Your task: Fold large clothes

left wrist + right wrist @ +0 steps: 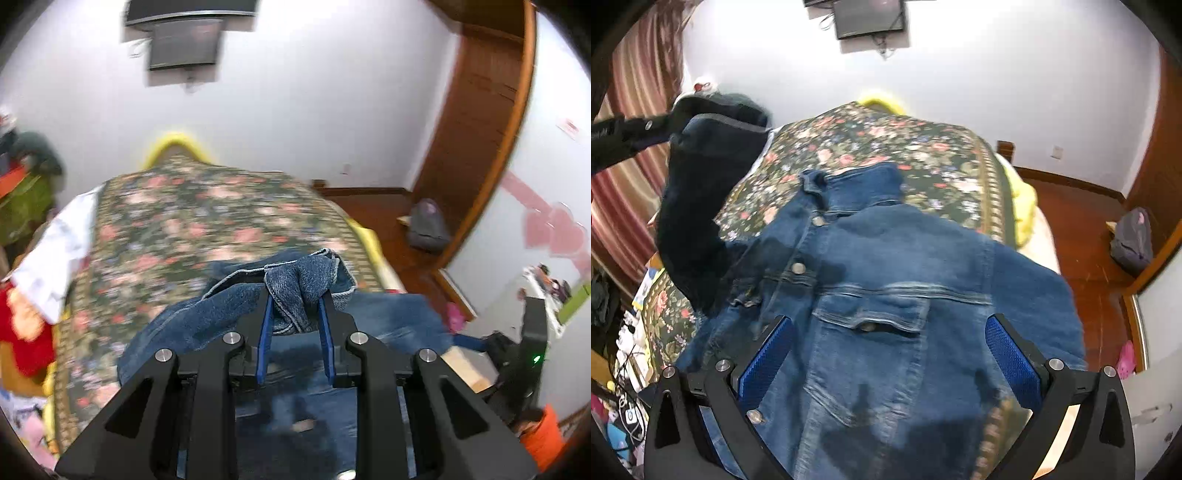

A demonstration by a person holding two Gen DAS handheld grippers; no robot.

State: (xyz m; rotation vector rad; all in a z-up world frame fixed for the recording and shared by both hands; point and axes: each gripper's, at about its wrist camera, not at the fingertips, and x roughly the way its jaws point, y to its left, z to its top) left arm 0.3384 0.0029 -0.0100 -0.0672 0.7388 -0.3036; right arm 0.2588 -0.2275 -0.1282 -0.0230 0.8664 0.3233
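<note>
The denim jacket (886, 280) lies mostly unfolded on the floral bedspread (923, 147), its sleeve (299, 291) pinched and lifted by the left gripper (295, 314) while the right gripper (888, 354) hovers spread, so folding seems barely begun.

no readable text, labels or numbers anywhere

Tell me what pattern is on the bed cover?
Pink flowers on dark green bed cover, clearest in the right wrist view.
</note>
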